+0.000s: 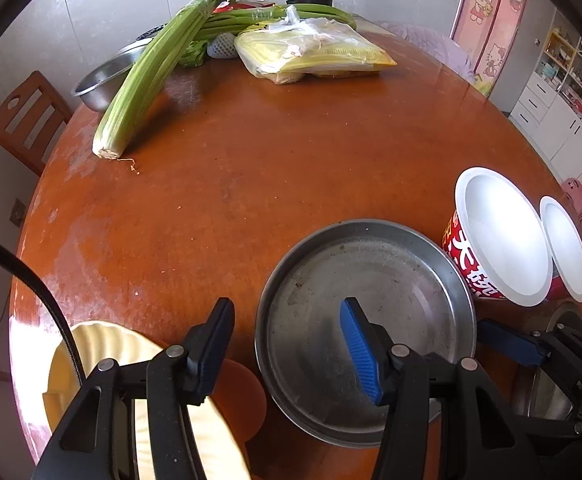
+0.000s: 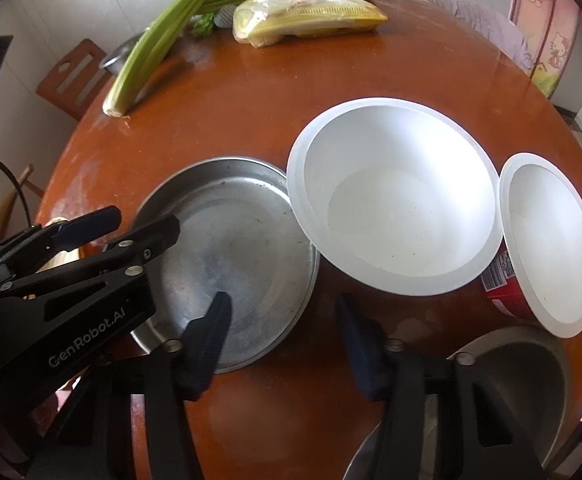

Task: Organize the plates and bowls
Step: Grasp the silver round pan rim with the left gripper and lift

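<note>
My left gripper (image 1: 287, 344) covers part of the cream ribbed plate (image 1: 103, 344), and the picture edge cuts the plate off. Only the rim of a grey bowl (image 2: 531, 344) shows behind my right gripper (image 2: 283, 340). Both grippers stand part-open with nothing between the pads. The steel pan (image 1: 371, 280) lies under my left gripper's blue finger (image 1: 361, 354) and touches the near red paper bowl (image 2: 395, 208); a second paper bowl (image 2: 551, 248) sits just beyond that one.

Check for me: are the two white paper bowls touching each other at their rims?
Cannot tell. In the right wrist view the larger bowl and the smaller bowl have rims that meet near the middle, but one may merely overlap the other in the picture.
</note>
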The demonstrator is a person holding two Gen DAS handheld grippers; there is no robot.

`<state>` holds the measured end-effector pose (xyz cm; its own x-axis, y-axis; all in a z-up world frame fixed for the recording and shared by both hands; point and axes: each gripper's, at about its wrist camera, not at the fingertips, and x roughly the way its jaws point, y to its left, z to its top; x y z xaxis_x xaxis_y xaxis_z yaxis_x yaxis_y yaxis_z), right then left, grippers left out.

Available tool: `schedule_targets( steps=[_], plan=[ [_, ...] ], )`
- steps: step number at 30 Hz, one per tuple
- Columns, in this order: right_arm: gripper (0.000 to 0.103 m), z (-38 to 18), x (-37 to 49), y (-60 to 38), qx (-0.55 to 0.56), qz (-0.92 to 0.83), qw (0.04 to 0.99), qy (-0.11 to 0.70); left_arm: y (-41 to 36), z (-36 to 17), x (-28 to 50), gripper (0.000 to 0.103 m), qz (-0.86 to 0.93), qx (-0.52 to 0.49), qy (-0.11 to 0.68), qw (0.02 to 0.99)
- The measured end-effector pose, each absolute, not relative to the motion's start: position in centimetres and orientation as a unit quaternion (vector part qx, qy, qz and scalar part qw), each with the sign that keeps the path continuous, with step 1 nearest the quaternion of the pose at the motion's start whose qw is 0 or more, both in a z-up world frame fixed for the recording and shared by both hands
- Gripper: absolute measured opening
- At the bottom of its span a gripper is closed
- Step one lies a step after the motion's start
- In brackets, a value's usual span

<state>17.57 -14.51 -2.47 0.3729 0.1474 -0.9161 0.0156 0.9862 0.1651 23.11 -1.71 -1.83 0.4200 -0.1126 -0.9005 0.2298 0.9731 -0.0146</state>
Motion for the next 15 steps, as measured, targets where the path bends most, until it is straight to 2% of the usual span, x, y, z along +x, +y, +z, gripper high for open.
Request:
schedule_targets(
  steps=[1, 7, 15],
  plan=[
    [0.051, -2.53, 17.7, -14.45, 0.07, 0.038, 0.825, 0.559, -1.74, -1.88, 23.13, 0.048, -0.102, 0.057, 0.529, 0.841],
    [0.04, -2.5, 18.02, -13.87, 0.058, 0.042, 0.825, 0.56, -1.78, -2.57, 23.62, 0.037, -0.113, 0.054, 0.542, 0.831],
    [0.04, -2.41, 17.83, -13.9, 0.069, 0.053, 0.827, 0.555, -1.42, -2.41, 23.31, 0.035, -0.112, 0.053, 0.54, 0.832]
  ],
)
